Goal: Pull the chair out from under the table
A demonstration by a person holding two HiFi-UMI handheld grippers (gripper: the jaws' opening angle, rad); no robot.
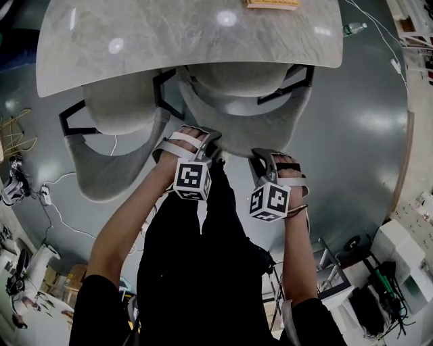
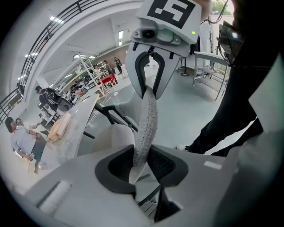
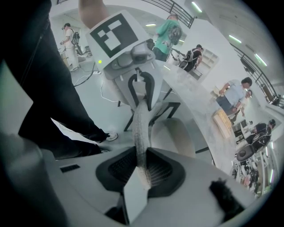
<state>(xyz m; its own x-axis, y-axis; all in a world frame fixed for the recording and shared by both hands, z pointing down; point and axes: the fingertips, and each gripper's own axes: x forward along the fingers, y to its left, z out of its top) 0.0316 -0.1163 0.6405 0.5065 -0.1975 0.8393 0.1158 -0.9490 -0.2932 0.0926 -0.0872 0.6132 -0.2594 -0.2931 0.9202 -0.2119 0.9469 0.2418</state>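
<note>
While the left gripper (image 2: 141, 164) and right gripper (image 3: 143, 170) clamp its backrest, the chair (image 1: 270, 125) sits tucked under the table (image 1: 189, 34)
Each pair of jaws stands narrowly parted, pads pressed on the thin fabric top edge, side by side; a second chair (image 1: 115, 162) is just beside it

2nd chair (image 1: 111, 165) (grey), wood box (image 1: 270, 3).

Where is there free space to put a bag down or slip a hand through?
The tabletop is bare this side of the wooden board; so is the floor right of the held chair. Crowded where that chair meets its neighbour.
</note>
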